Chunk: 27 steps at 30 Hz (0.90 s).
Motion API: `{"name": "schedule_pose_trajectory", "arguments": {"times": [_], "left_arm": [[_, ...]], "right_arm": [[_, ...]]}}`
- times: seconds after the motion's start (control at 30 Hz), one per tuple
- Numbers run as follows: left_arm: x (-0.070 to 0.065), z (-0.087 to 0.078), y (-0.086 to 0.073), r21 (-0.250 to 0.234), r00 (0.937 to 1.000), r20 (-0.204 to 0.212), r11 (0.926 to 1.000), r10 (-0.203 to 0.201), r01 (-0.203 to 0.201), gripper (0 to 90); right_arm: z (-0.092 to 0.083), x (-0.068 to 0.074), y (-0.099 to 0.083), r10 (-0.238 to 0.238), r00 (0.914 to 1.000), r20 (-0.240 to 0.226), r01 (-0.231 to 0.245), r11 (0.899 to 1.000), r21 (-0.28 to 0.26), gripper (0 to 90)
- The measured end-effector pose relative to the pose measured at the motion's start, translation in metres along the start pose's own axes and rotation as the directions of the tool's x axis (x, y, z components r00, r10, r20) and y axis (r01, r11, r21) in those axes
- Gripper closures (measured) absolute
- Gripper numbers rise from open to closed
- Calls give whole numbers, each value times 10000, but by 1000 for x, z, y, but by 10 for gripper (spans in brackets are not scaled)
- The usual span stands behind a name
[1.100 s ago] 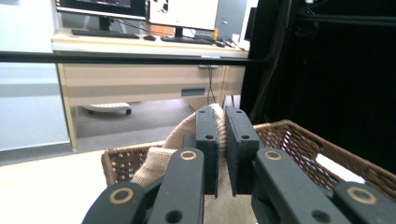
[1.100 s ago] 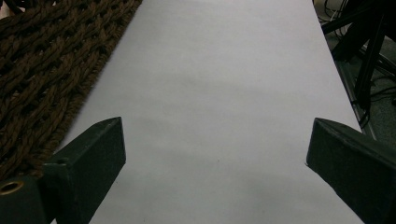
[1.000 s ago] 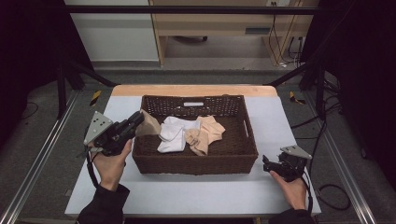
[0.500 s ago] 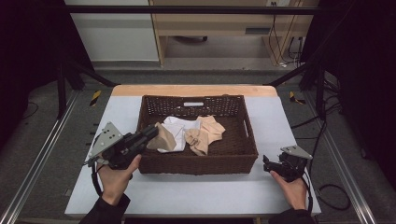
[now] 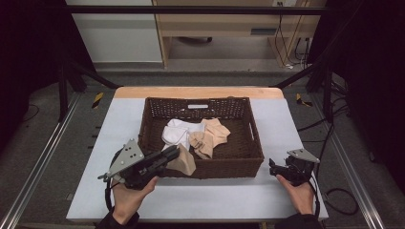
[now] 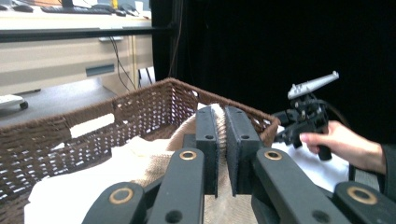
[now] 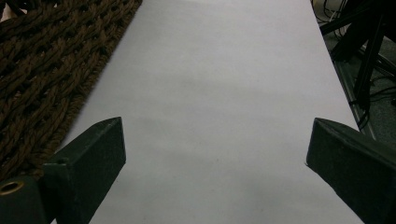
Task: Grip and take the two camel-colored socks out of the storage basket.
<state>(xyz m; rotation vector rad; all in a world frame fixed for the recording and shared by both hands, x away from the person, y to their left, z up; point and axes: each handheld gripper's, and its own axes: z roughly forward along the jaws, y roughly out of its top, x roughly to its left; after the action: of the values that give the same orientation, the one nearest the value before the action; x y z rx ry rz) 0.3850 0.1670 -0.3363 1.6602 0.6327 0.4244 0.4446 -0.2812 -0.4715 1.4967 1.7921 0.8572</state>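
Gripping one beige sock [image 5: 184,161] in left gripper [image 5: 173,153] jaws, one basket [image 5: 248,157], right gripper [image 5: 273,168] jaws spread.

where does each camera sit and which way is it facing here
High view: above the near table edge, looking forward and down at the wicker basket; both forearms show.
Left gripper view: on the left gripper, along jaws shut on a beige sock.
Right gripper view: on the right gripper, jaws open over the table.
All share the basket.
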Motion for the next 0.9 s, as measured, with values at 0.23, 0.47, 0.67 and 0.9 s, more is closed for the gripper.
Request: {"name": "schedule_pose_trajectory", "arguments": {"times": [0.23,0.47,0.67,0.9], "left_arm": [[-13,7,-11,579,9987,500,9982,105,-133,840],[-20,15,-31,1318,9976,684,9912,63,-153,840],[-22,18,-53,2125,9971,755,9771,-116,-47,840],[-29,33,-77,2981,9950,988,9544,-120,-181,840]], "right_arm": [[0,0,0,17,10000,-13,-17,10000,2,50],[0,-1,0,-19,10000,20,19,10000,-12,50],[0,-1,0,51,10000,34,-51,10000,30,50],[0,-1,0,16,10000,41,-16,10000,36,49]]}}
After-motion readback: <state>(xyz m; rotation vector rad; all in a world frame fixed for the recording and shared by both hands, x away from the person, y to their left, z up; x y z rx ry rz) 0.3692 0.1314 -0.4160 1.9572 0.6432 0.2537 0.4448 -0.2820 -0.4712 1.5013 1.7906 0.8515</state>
